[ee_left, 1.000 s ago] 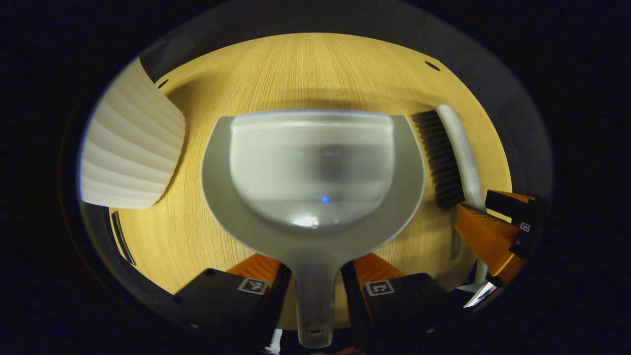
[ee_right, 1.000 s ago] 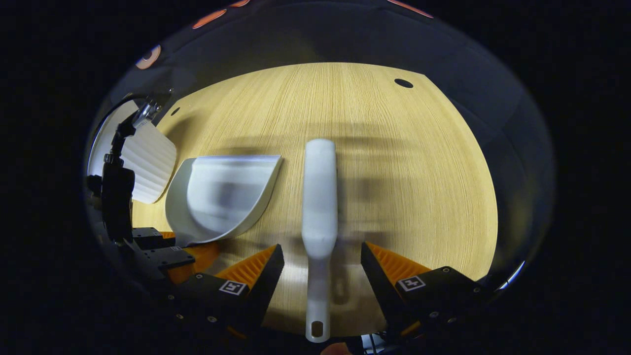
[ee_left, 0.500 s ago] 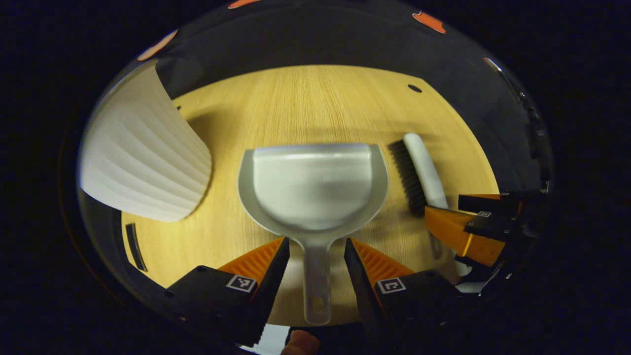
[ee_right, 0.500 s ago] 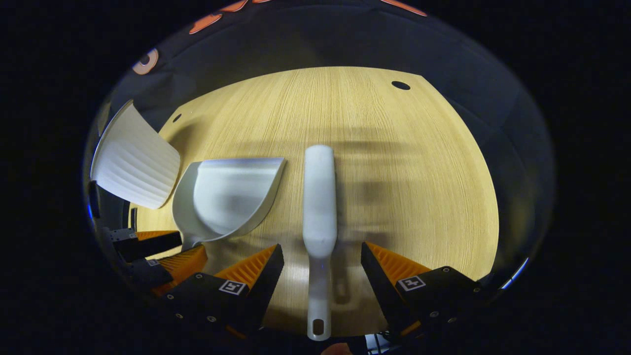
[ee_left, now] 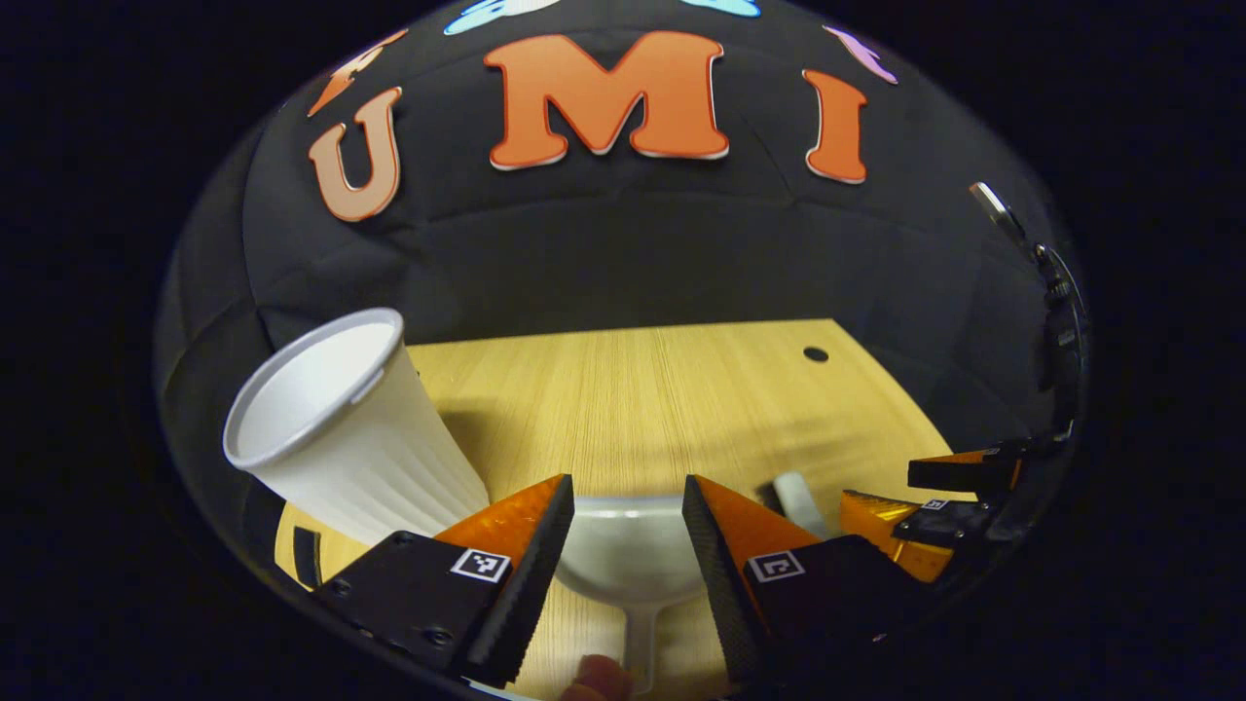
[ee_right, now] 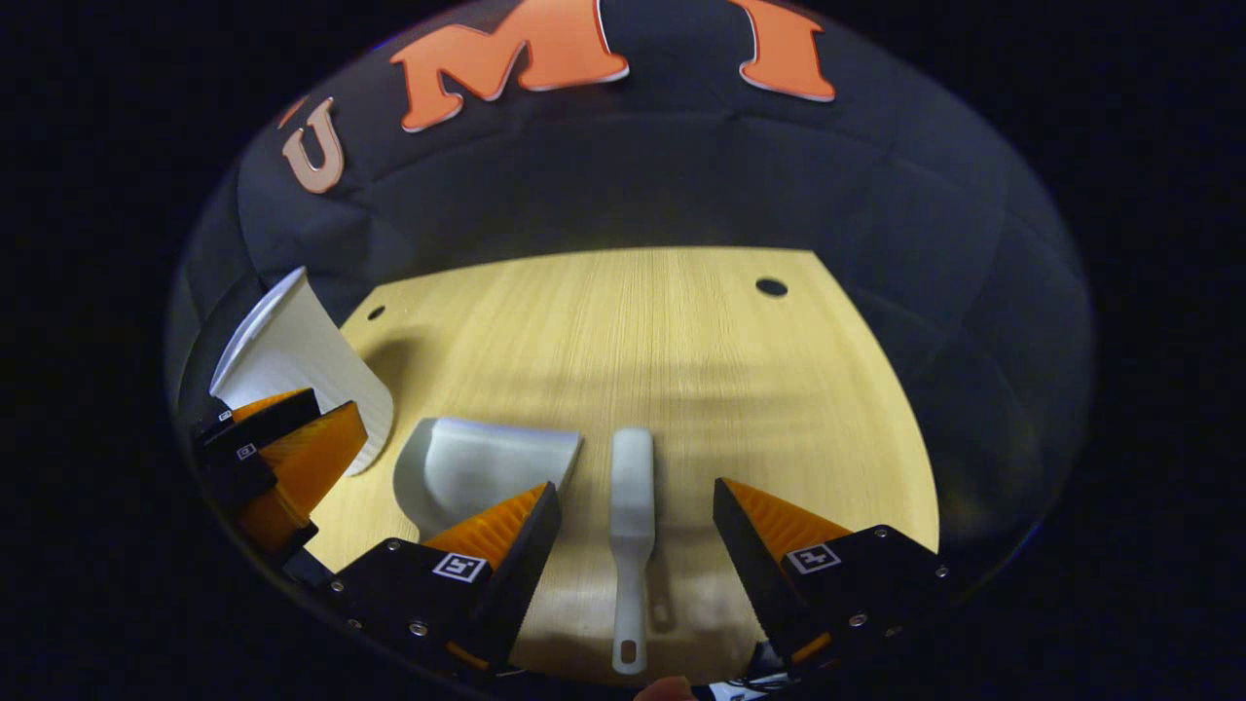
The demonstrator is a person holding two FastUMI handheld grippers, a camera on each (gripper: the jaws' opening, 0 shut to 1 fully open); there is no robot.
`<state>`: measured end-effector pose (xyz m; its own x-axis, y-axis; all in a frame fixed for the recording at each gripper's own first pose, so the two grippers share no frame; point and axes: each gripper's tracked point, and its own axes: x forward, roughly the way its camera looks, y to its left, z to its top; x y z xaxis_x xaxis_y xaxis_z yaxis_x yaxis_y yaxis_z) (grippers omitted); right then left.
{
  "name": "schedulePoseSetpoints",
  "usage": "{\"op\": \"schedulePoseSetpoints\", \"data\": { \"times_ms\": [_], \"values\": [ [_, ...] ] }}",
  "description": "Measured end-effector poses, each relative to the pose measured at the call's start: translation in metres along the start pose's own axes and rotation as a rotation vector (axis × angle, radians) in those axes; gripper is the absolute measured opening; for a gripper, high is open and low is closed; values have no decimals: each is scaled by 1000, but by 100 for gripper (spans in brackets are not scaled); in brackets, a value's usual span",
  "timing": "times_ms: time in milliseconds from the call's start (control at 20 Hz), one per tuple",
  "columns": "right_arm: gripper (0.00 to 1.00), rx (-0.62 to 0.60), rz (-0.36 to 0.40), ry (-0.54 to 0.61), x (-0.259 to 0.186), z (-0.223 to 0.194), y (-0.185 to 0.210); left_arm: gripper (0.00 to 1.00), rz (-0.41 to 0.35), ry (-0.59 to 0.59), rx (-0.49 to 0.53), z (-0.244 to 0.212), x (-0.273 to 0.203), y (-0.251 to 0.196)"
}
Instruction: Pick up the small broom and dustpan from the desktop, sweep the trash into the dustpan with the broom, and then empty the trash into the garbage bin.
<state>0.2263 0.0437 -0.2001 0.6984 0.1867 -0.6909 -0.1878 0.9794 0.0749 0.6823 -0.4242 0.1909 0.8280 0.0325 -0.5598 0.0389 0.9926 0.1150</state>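
Both grippers, left gripper (ee_left: 628,506) and right gripper (ee_right: 638,511), are spread apart and grasp nothing above the dustpan (ee_right: 482,467) and broom (ee_right: 631,506) lying on the counter (ee_right: 662,341).

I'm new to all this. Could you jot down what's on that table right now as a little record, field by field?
surface: wooden desktop
dustpan: white dustpan, lying flat
broom: small broom, beside the dustpan
bin: white ribbed garbage bin, upright, open
left gripper: open, above the dustpan handle
right gripper: open, straddling the broom handle
trash: none visible
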Motion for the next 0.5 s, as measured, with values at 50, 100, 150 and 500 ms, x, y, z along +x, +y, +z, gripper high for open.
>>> {"op": "schedulePoseSetpoints", "data": {
  "times_ms": [50, 100, 150, 500],
  "values": [
    [96, -3, 1, -59, -9, 18, -1, 73, 3, -68, -2, 22, -9, -1],
    [95, 1, 4, -123, -17, 37, -2, 73, 4, -141, -12, 38, -16, 0],
    [96, 5, 4, -196, -24, 51, -3, 73, -6, -218, -22, 56, -22, 4],
    [95, -46, 17, -570, -44, 81, -3, 73, 40, -525, -19, 122, -83, -7]
  ]
}}
